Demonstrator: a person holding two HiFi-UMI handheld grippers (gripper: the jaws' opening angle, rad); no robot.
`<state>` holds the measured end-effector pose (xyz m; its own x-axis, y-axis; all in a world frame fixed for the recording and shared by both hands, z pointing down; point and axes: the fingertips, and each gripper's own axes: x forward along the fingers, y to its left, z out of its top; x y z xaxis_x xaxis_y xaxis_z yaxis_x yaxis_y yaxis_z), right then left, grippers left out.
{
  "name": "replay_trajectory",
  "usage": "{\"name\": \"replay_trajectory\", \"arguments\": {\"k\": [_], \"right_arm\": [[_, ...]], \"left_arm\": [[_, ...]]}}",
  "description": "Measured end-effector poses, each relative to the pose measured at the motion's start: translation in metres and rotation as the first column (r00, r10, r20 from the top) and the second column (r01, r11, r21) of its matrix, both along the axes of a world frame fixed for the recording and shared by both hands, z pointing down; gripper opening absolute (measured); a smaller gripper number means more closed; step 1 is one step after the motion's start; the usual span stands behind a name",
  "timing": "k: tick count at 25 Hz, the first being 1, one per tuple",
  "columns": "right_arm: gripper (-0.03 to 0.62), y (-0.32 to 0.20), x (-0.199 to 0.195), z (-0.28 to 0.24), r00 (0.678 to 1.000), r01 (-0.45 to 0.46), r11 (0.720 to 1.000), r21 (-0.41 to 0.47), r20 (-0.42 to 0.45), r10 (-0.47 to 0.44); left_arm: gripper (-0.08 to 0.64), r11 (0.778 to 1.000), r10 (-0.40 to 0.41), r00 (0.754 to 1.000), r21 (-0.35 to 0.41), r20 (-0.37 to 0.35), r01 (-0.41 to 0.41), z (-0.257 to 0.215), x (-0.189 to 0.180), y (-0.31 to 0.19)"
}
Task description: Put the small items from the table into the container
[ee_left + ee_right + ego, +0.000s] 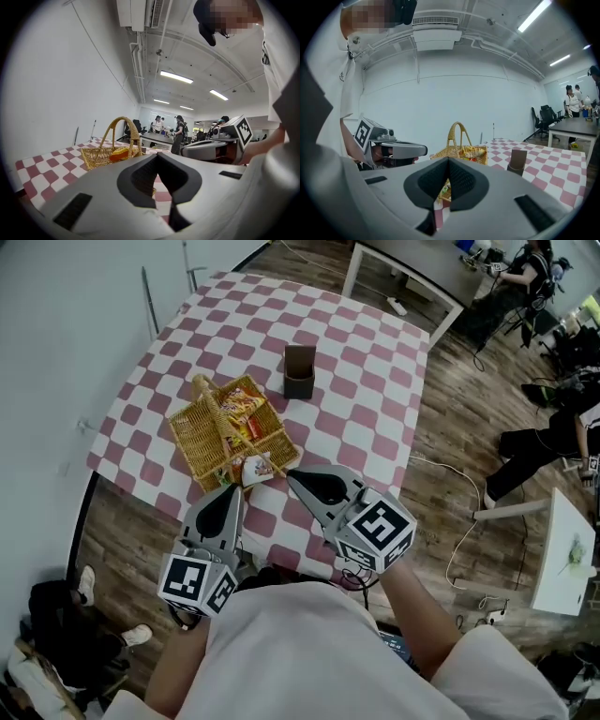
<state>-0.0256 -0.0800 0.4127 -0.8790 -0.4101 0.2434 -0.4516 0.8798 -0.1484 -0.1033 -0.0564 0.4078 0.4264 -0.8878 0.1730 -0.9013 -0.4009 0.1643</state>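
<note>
holding bright packets (242, 409), wicker basket (197, 442) sits by left gripper (233, 487) and right gripper (290, 475), fingers closed.

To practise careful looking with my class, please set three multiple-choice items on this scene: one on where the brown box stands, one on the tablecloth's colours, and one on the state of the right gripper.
1. Where is the brown box relative to the wicker basket?
A. inside it
B. on the cloth beyond it, apart from it
C. on the floor

2. What pattern does the tablecloth show?
A. blue stripes
B. red and white checks
C. plain green

3. In what state is the right gripper?
A. wide open
B. shut on the brown box
C. shut, with nothing between the jaws

Answers:
1 B: the head view shows bare cloth between box and basket.
2 B: red and white squares cover the whole table.
3 C: the right gripper view shows the pads meeting, with the box far off on the table.
</note>
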Motion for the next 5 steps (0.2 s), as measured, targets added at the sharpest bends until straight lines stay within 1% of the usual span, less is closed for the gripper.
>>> {"name": "replay_trajectory", "arguments": {"k": [5], "right_arm": [[0.008,0.0055,-0.0022,-0.0033,1.0,-0.014,1.0,-0.012,-0.001,0.014]], "left_arm": [[-0.006,1.0,0.008,1.0,-0.012,-0.007,-0.008,-0.0017,-0.0017,0.0049]]}}
